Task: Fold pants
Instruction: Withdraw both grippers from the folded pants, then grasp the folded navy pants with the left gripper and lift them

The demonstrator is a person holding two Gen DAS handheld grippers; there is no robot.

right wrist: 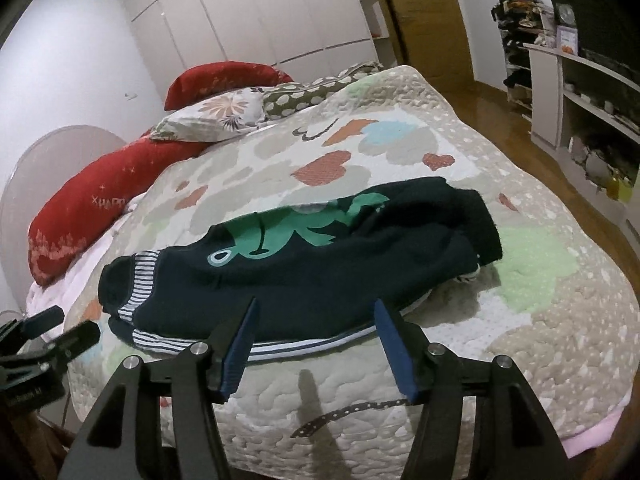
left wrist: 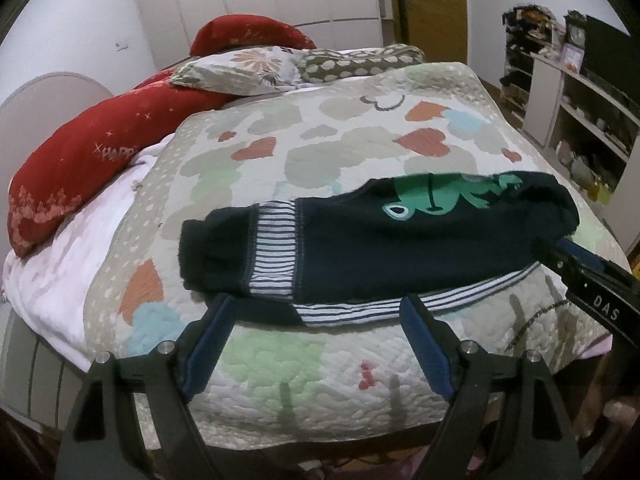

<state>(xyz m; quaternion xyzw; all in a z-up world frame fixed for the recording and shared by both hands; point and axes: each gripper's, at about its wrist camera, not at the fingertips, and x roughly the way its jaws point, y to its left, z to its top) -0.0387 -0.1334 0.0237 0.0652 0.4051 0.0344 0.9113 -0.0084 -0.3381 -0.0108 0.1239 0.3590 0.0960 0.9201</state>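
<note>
Small dark navy pants point(left wrist: 384, 248) with a green frog print and striped cuffs lie folded lengthwise on the quilted bedspread point(left wrist: 304, 364). They also show in the right wrist view point(right wrist: 304, 276). My left gripper point(left wrist: 320, 300) is open, its blue-padded tips at the pants' near striped edge. My right gripper point(right wrist: 316, 304) is open, its tips at the near edge of the pants. The right gripper also shows at the right of the left wrist view point(left wrist: 560, 252), beside the pants' right end. The left gripper shows at the lower left of the right wrist view point(right wrist: 60, 328).
Red pillows point(left wrist: 76, 176) and patterned pillows point(left wrist: 244, 68) lie at the head of the bed. White shelves point(right wrist: 580, 92) with clutter stand at the right across a wooden floor point(right wrist: 504, 120). White wardrobe doors point(right wrist: 248, 20) stand behind.
</note>
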